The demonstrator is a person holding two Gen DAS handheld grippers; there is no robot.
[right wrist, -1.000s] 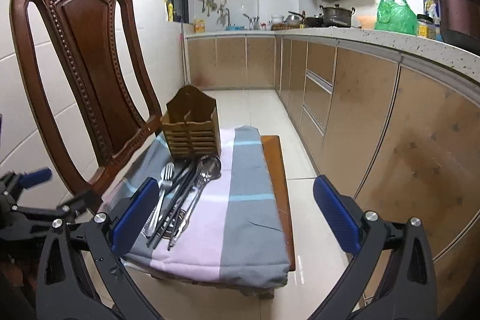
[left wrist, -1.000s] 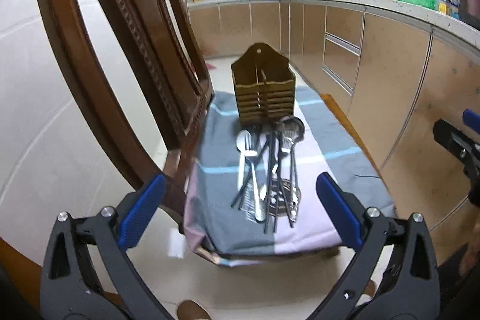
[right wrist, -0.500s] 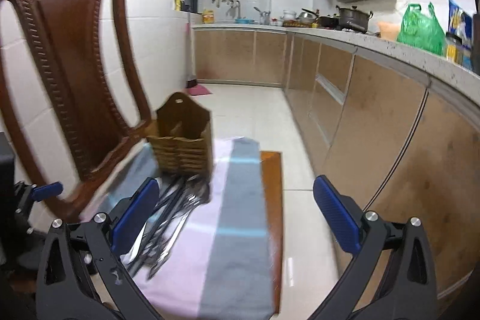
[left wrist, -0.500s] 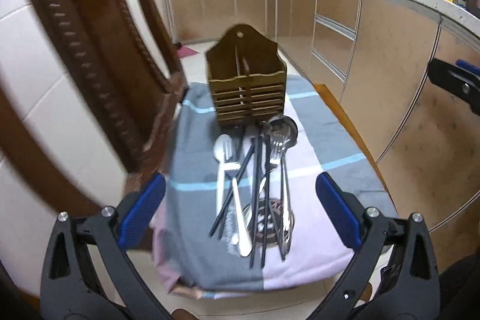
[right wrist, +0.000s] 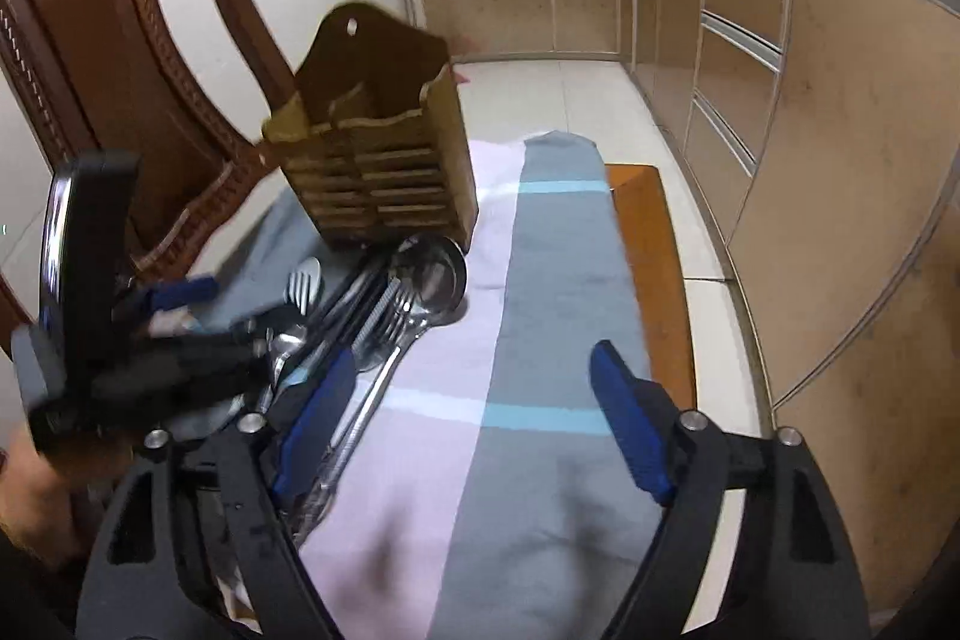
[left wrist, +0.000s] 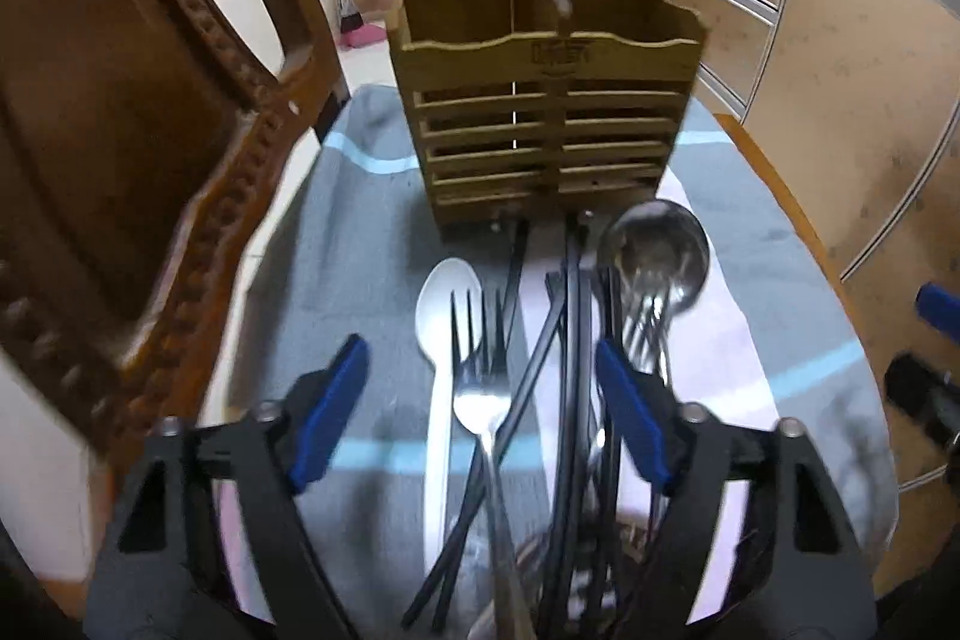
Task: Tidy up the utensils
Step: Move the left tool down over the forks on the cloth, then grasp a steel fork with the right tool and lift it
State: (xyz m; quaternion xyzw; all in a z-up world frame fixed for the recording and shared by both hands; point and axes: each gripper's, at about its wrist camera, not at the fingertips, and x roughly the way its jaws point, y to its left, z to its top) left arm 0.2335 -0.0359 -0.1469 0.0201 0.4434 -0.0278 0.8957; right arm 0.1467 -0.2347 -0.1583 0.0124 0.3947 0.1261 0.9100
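A wooden slatted utensil holder (left wrist: 543, 100) stands upright at the far end of a striped cloth (left wrist: 360, 232); it also shows in the right wrist view (right wrist: 378, 148). In front of it lies a pile of utensils: a white spoon (left wrist: 447, 316), a steel fork (left wrist: 477, 376), black chopsticks (left wrist: 570, 340) and a steel ladle (left wrist: 654, 256). My left gripper (left wrist: 483, 412) is open, low over the pile, its fingers either side of the fork and chopsticks. My right gripper (right wrist: 474, 418) is open and empty over the cloth, right of the ladle (right wrist: 432, 280).
A carved brown wooden chair (left wrist: 138, 148) stands close on the left. The cloth covers a small wooden table (right wrist: 651, 244). Kitchen cabinets (right wrist: 840, 160) run along the right and back. The left gripper's body (right wrist: 120, 340) shows at the left of the right wrist view.
Both grippers have moved forward and down towards the utensils. The left gripper now straddles the pile, and its jaws stand narrower. The right gripper has closed in beside the pile.
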